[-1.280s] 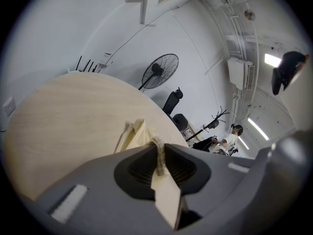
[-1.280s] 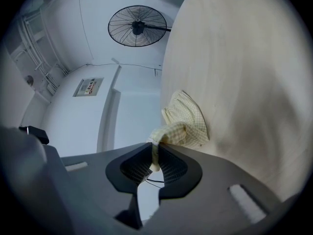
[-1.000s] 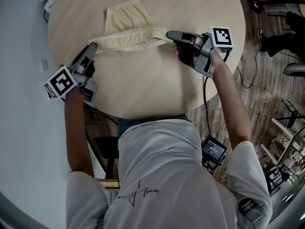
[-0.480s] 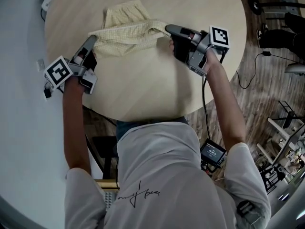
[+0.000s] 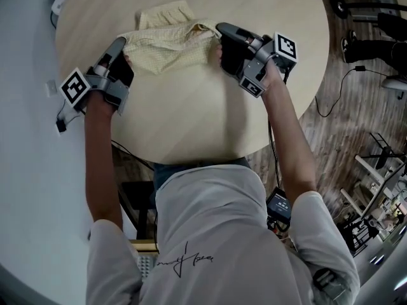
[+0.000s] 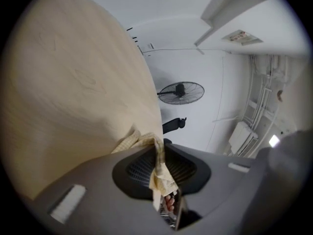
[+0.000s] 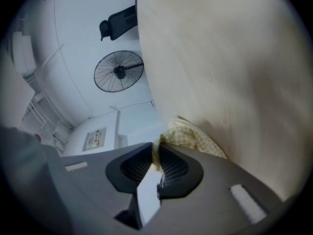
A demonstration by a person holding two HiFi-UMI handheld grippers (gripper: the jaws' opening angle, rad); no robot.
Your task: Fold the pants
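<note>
While the head view shows the round pale-wood table (image 5: 191, 126), the gripper views show left gripper (image 6: 158, 159) and right gripper (image 7: 156, 156) each pinching crumpled yellow checked pants (image 5: 166, 48).

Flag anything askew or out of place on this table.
Only the pale yellow checked pants: they lie bunched and wrinkled on the round wooden table, one edge pinched by the left gripper and the right gripper, a lower layer poking out beyond it. Nothing looks spilled or damaged.
</note>
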